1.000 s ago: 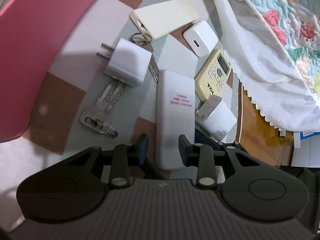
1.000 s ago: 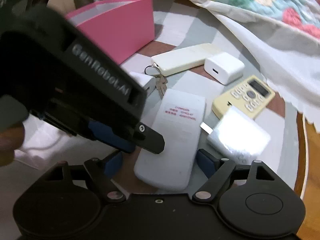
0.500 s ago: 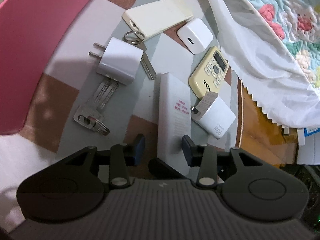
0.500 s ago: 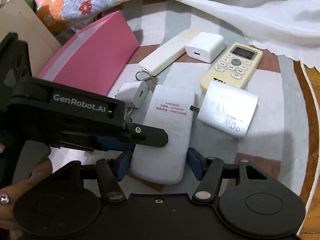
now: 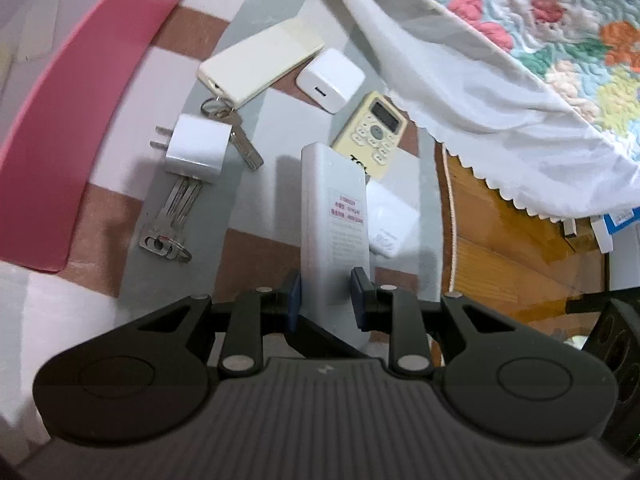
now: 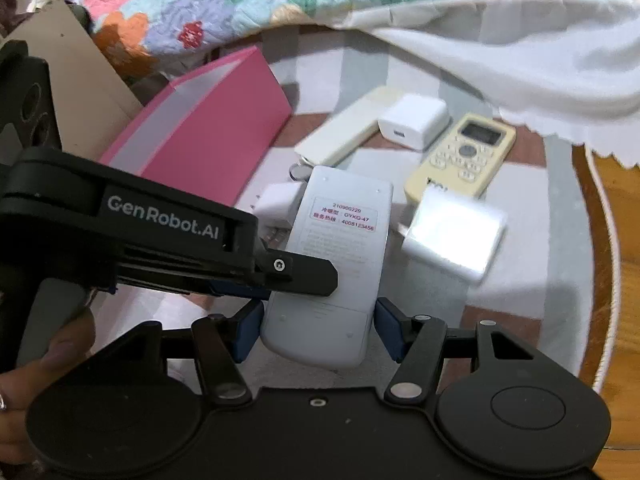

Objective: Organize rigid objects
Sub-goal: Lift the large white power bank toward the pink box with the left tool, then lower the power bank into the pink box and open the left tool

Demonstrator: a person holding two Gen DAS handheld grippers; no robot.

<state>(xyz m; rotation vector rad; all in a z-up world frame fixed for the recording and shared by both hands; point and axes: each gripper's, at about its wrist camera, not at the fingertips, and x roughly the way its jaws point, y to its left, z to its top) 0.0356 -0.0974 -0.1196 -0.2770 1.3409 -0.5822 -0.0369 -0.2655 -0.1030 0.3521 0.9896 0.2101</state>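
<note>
A white remote with a red-print label [image 5: 334, 216] is lifted off the mat, face down. My left gripper [image 5: 326, 300] is shut on its thin sides. My right gripper [image 6: 318, 330] has its blue pads against the remote's [image 6: 336, 248] wide sides near the lower end. On the mat lie a cream power bank [image 5: 260, 64], a white plug adapter [image 5: 196, 152], keys [image 5: 172, 220], a small white charger [image 5: 330, 80], a yellow TCL remote [image 5: 372, 132] and a larger white charger [image 6: 452, 232].
A pink box [image 6: 208, 136] stands open at the left of the checked mat [image 5: 272, 128]. A white cloth and a floral quilt [image 6: 400, 12] hang over the far side. A wooden floor [image 5: 500, 248] lies beyond the mat's right edge.
The white remote has gone from lying flat on the mat to being held up off it. My left gripper has closed on its sides and my right gripper has closed in on it.
</note>
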